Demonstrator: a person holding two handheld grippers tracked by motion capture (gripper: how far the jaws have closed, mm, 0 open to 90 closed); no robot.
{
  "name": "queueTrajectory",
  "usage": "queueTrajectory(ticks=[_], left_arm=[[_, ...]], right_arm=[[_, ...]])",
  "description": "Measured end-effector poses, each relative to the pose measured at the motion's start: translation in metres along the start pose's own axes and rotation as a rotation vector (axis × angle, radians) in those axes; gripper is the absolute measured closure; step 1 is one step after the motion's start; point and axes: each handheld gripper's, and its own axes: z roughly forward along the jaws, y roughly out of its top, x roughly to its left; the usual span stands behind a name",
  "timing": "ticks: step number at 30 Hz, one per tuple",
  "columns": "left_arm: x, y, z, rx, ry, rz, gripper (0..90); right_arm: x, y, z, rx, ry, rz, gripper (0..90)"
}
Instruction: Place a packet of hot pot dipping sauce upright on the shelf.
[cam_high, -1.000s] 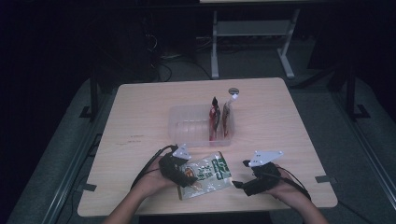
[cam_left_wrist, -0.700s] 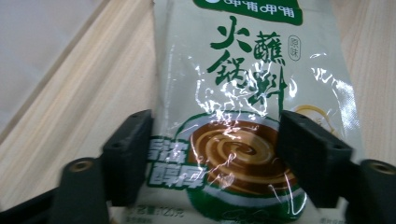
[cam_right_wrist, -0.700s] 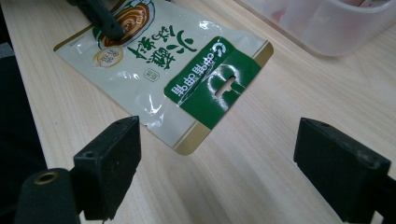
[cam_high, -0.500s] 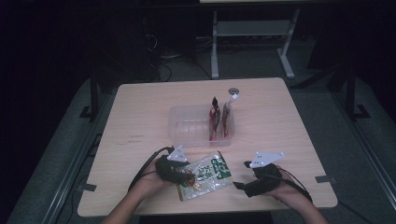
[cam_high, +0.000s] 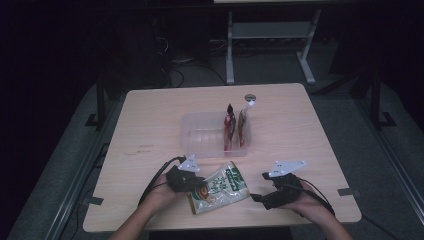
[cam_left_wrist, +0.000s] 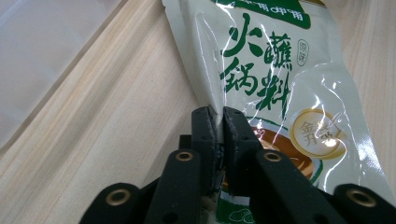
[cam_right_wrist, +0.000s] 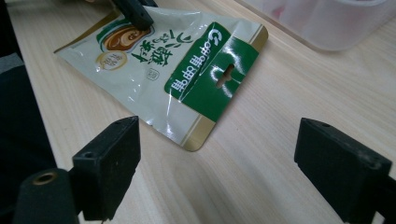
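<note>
A white and green sauce pouch (cam_high: 220, 187) lies flat on the wooden table near its front edge. My left gripper (cam_high: 196, 184) sits at the pouch's left side. Its jaws have just been closing and now pinch the pouch's side edge (cam_left_wrist: 280, 93) between the pads, as the left gripper (cam_left_wrist: 219, 122) view shows. In the right gripper view the pouch (cam_right_wrist: 163, 60) lies ahead with the left gripper (cam_right_wrist: 135, 11) on its far end. My right gripper (cam_high: 257, 197) rests to the right of the pouch, open (cam_right_wrist: 219, 140), with bare table between its fingers.
A clear plastic bin (cam_high: 200, 135) stands just behind the pouch at mid-table, with two upright pouches (cam_high: 229, 127) (cam_high: 243, 125) at its right end. The bin's wall (cam_right_wrist: 327, 23) is close beyond the pouch's top. The table's front edge (cam_high: 220, 225) lies right by both hands.
The left gripper's jaws have closed onto the pouch's left edge. Both hands have stayed in place and the pouch has not shifted.
</note>
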Motion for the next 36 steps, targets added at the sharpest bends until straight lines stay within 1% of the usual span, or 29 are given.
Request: queueTrajectory(ticks=[1, 2, 3, 4, 5, 6, 7, 8, 9, 10, 11, 12, 14, 16, 17, 18, 19, 20, 23, 26, 27, 29, 30, 31, 32, 34, 35, 36], left_arm=[[0.001, 0.000, -0.001, 0.005, -0.003, 0.004, 85.9], [0.001, 0.000, -0.001, 0.005, -0.009, -0.003, 88.0], [0.001, 0.001, -0.001, 0.005, -0.008, 0.003, 88.0], [0.000, 0.001, -0.002, 0.004, -0.008, 0.000, 88.6], [0.000, 0.002, -0.002, -0.001, -0.016, -0.014, 89.1], [0.001, 0.002, -0.003, -0.006, -0.019, -0.018, 89.5], [0.002, 0.002, -0.004, -0.011, -0.024, -0.024, 89.6], [0.003, 0.002, -0.006, -0.009, -0.028, -0.016, 89.7], [0.003, 0.002, -0.008, -0.026, -0.033, -0.036, 89.8], [0.005, 0.002, -0.010, -0.035, -0.038, -0.039, 89.8], [0.005, 0.002, -0.013, -0.051, -0.043, -0.051, 89.8], [0.007, 0.002, -0.017, -0.059, -0.046, -0.049, 89.9], [0.007, 0.002, -0.023, -0.083, -0.045, -0.064, 89.9], [0.007, 0.002, -0.030, -0.107, -0.048, -0.074, 89.9], [0.007, 0.001, -0.034, -0.115, -0.045, -0.073, 89.9], [0.006, 0.001, -0.037, -0.122, -0.046, -0.073, 89.9], [0.006, 0.000, -0.039, -0.124, -0.046, -0.076, 90.0], [0.005, 0.000, -0.042, -0.132, -0.043, -0.078, 90.0], [0.005, -0.001, -0.049, -0.154, -0.048, -0.075, 90.0], [0.004, 0.001, -0.053, -0.169, -0.045, -0.064, 90.0], [0.003, 0.001, -0.057, -0.177, -0.044, -0.058, 90.0], [0.003, 0.002, -0.060, -0.185, -0.044, -0.056, 90.0], [0.002, 0.001, -0.062, -0.193, -0.046, -0.059, 90.0], [0.002, 0.001, -0.064, -0.198, -0.044, -0.059, 90.0], [0.002, 0.001, -0.065, -0.200, -0.044, -0.059, 90.0], [0.002, 0.000, -0.068, -0.209, -0.044, -0.056, 90.0], [0.002, 0.000, -0.070, -0.215, -0.043, -0.057, 90.0], [0.002, 0.000, -0.071, -0.221, -0.042, -0.055, 90.0]], right_arm=[[0.000, 0.001, -0.001, 0.000, 0.000, 0.011, 14.2], [-0.001, 0.003, -0.001, 0.009, 0.002, 0.032, 14.5], [-0.001, 0.003, -0.001, 0.009, 0.002, 0.032, 14.5], [-0.002, 0.003, 0.000, 0.009, 0.003, 0.031, 14.4], [-0.002, 0.005, 0.000, 0.017, 0.011, 0.044, 14.4], [-0.003, 0.006, 0.001, 0.025, 0.007, 0.037, 14.4], [-0.002, 0.006, 0.001, 0.029, 0.010, 0.042, 14.2], [-0.002, 0.007, 0.002, 0.029, 0.014, 0.033, 14.0], [-0.002, 0.008, 0.003, 0.033, 0.016, 0.037, 14.0], [-0.001, 0.009, 0.003, 0.032, 0.017, 0.032, 13.9], [-0.001, 0.009, 0.003, 0.030, 0.025, 0.023, 13.5], [0.000, 0.011, 0.003, 0.029, 0.040, 0.024, 13.1], [0.000, 0.014, 0.002, 0.018, 0.074, 0.019, 13.1], [-0.001, 0.022, 0.003, 0.002, 0.082, 0.016, 13.1], [-0.001, 0.022, 0.003, 0.002, 0.082, 0.016, 13.1], [-0.002, 0.026, 0.003, -0.003, 0.081, 0.012, 13.1], [-0.004, 0.032, 0.004, -0.017, 0.095, 0.016, 13.1], [-0.004, 0.032, 0.004, -0.017, 0.095, 0.016, 13.1], [-0.008, 0.043, 0.008, -0.034, 0.116, 0.015, 13.1], [-0.011, 0.057, 0.015, -0.045, 0.146, 0.006, 13.1], [-0.013, 0.066, 0.021, -0.053, 0.168, -0.005, 13.0], [-0.013, 0.069, 0.023, -0.057, 0.175, -0.008, 13.0], [-0.015, 0.075, 0.028, -0.068, 0.196, -0.014, 13.0], [-0.016, 0.079, 0.030, -0.078, 0.215, -0.009, 13.0], [-0.018, 0.084, 0.036, -0.084, 0.244, -0.012, 12.9], [-0.018, 0.087, 0.038, -0.086, 0.251, -0.013, 12.9], [-0.019, 0.090, 0.042, -0.087, 0.262, -0.019, 12.9], [-0.020, 0.093, 0.048, -0.086, 0.275, -0.015, 13.0]])
